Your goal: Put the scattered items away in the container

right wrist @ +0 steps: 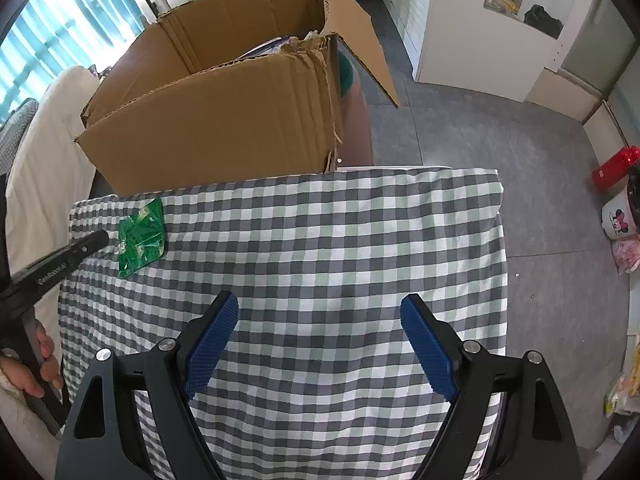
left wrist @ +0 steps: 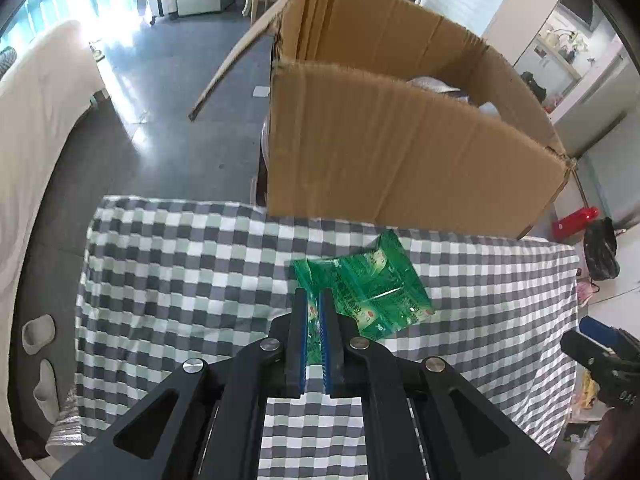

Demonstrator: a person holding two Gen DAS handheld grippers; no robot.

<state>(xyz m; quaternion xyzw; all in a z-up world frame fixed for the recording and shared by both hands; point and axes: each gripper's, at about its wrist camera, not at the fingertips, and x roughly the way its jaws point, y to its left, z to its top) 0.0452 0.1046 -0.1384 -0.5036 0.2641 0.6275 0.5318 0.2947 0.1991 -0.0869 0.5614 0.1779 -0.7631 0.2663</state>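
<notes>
Left wrist: green packet [left wrist: 372, 292] edge pinched between fingers [left wrist: 297, 320] (closed).

The packet [left wrist: 368, 292], lying on the cloth just in front of the box, is glossy green plastic film, crinkled and catching the light. The cloth [right wrist: 340, 240] under it is a matt woven fabric in grey, white and pale green checks, while the box [left wrist: 400, 152] behind it is dull brown corrugated cardboard with rough, torn edges. Nipping the packet's edge, the left gripper [left wrist: 314, 300] is matt black plastic with shiny metal pins and blue, finely ribbed pads [right wrist: 212, 344].
</notes>
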